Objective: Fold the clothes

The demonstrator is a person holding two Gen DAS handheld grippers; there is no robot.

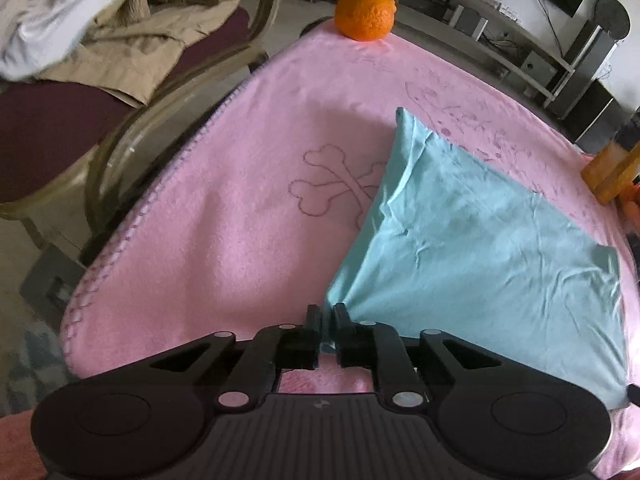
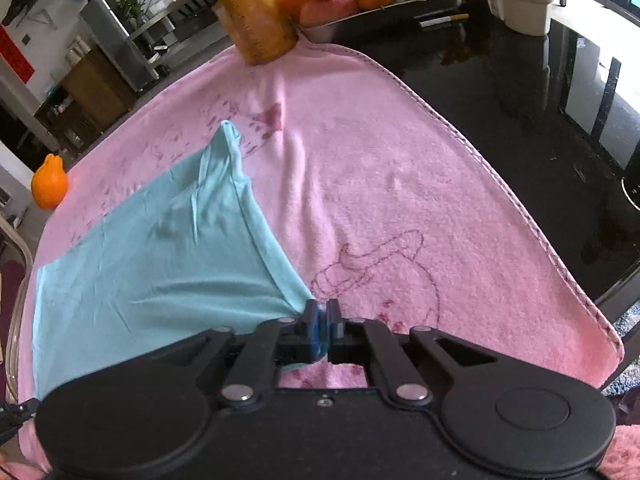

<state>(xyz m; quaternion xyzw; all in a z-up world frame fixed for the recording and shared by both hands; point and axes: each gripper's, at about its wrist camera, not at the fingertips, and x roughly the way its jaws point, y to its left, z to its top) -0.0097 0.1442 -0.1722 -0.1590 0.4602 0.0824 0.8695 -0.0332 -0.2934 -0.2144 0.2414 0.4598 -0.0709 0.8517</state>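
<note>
Left gripper (image 1: 327, 314) and right gripper (image 2: 321, 309) are each pinching a near corner of the wrinkled teal cotton garment (image 1: 480, 232); judged best practice: keeping tension even.

Soft daylight, fisheye-warped edges, slight blur throughout.

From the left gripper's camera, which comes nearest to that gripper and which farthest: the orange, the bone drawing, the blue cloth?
1. Blue cloth: pinched in the left gripper.
2. Bone drawing: mid-blanket, ahead.
3. Orange: the blanket's far edge.
</note>
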